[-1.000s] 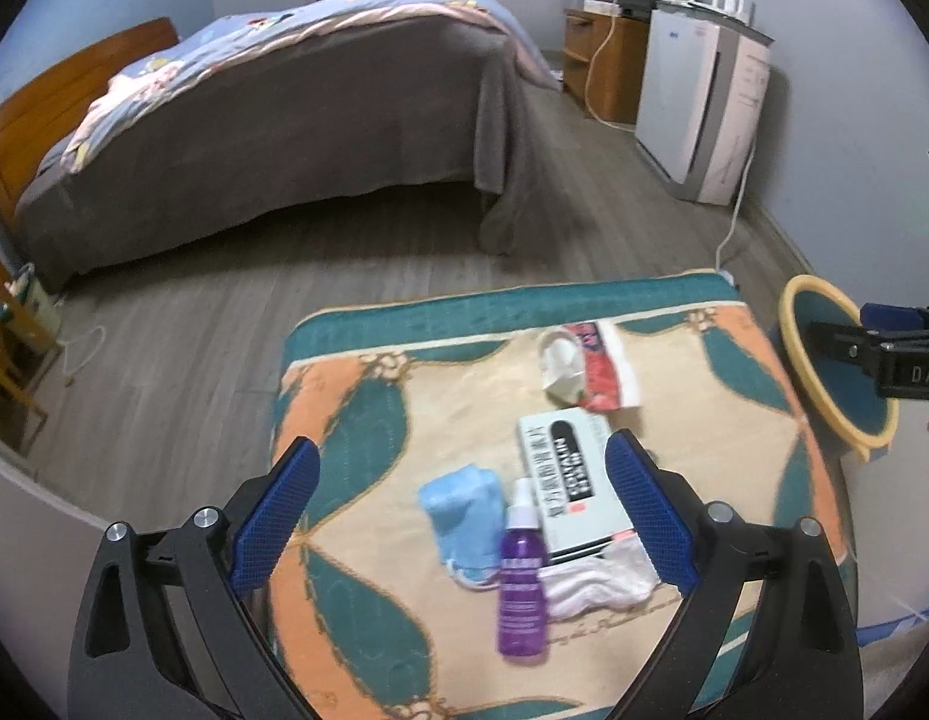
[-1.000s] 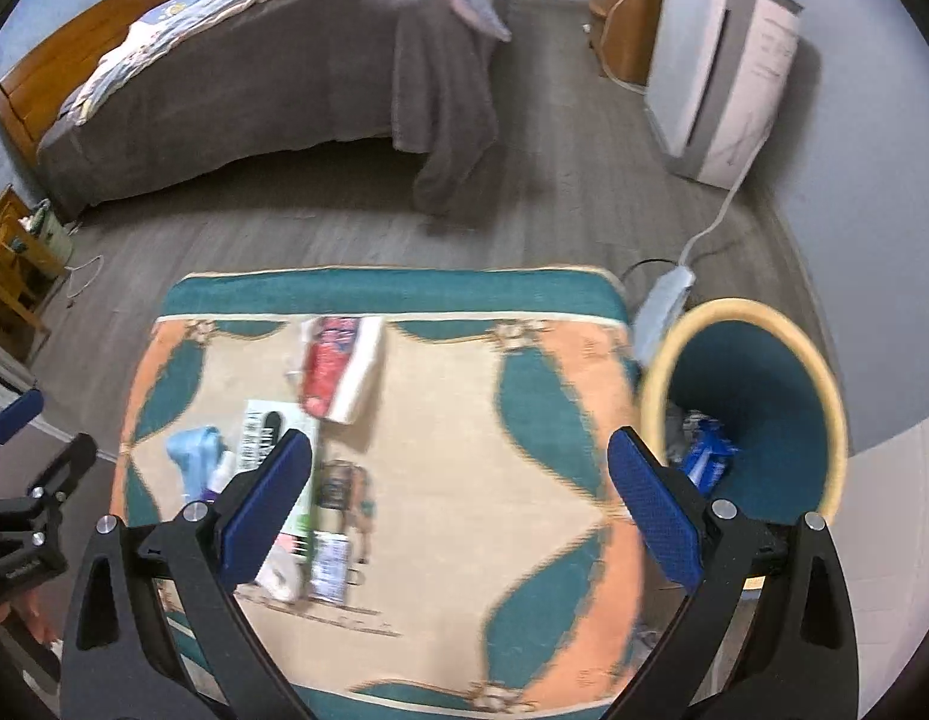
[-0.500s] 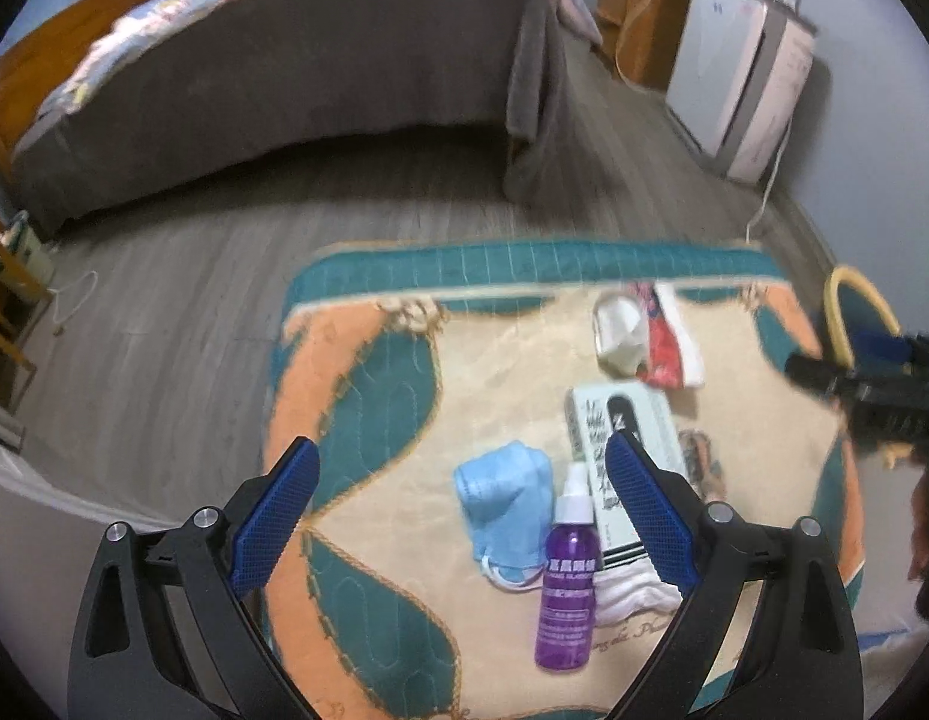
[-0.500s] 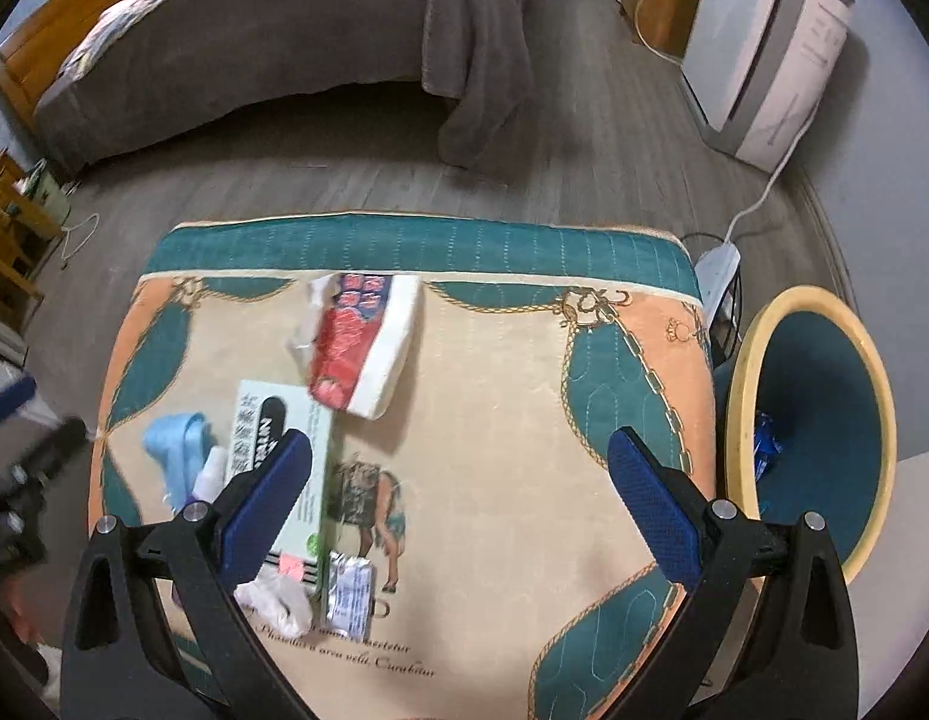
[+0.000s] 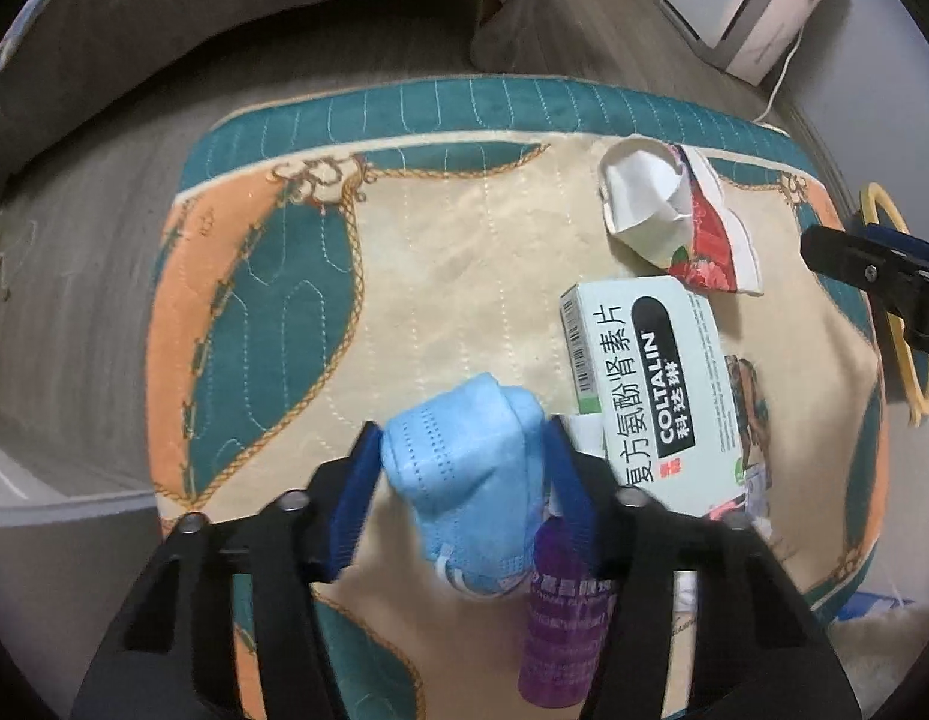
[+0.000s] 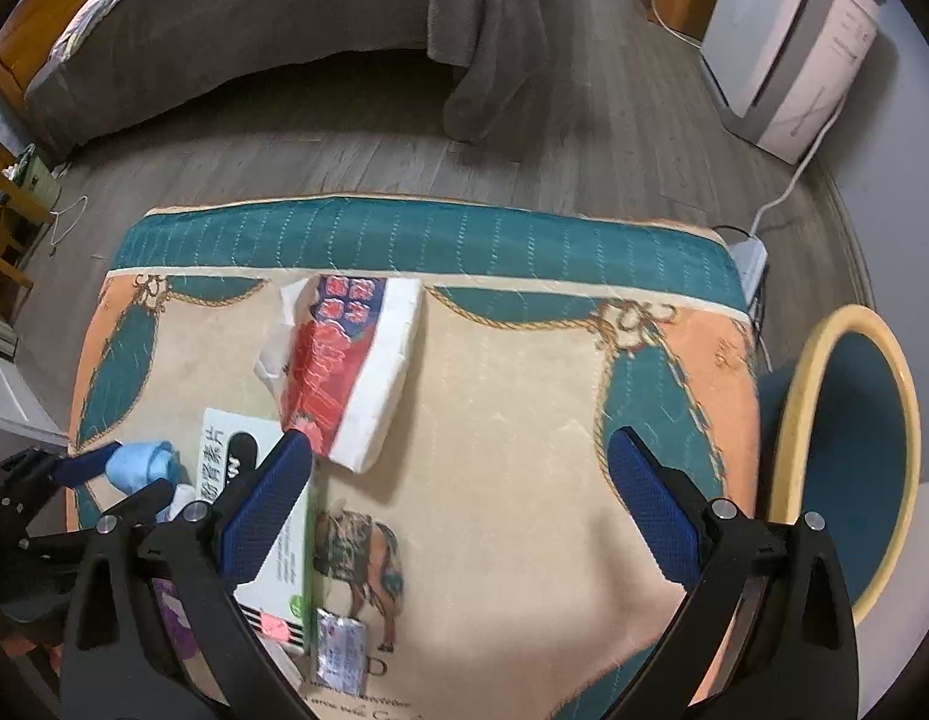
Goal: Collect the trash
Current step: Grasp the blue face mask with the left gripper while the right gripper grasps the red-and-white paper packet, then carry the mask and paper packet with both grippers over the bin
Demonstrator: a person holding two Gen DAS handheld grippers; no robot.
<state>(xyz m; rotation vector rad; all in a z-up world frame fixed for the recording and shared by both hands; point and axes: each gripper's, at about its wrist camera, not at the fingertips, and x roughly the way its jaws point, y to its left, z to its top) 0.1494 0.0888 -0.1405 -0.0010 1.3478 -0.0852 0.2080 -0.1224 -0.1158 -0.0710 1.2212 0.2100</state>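
Observation:
My left gripper (image 5: 464, 450) is shut on a crumpled blue face mask (image 5: 470, 480), both pads pressed against its sides, low over the patterned table cloth (image 5: 464, 240). It also shows in the right wrist view (image 6: 143, 465) at the left edge. My right gripper (image 6: 458, 474) is open and empty above the middle of the cloth. A teal bin with a yellow rim (image 6: 848, 456) stands on the floor right of the table.
On the cloth lie a white-green medicine box (image 5: 644, 384), a red-white tissue pack (image 6: 350, 372), a purple spray bottle (image 5: 560, 618), a foil blister pack (image 6: 341, 648) and white tissue. A bed and a white appliance (image 6: 788, 42) stand behind.
My left gripper has dropped down onto the table and closed on the blue mask. My right gripper has moved left and lower over the cloth, staying open.

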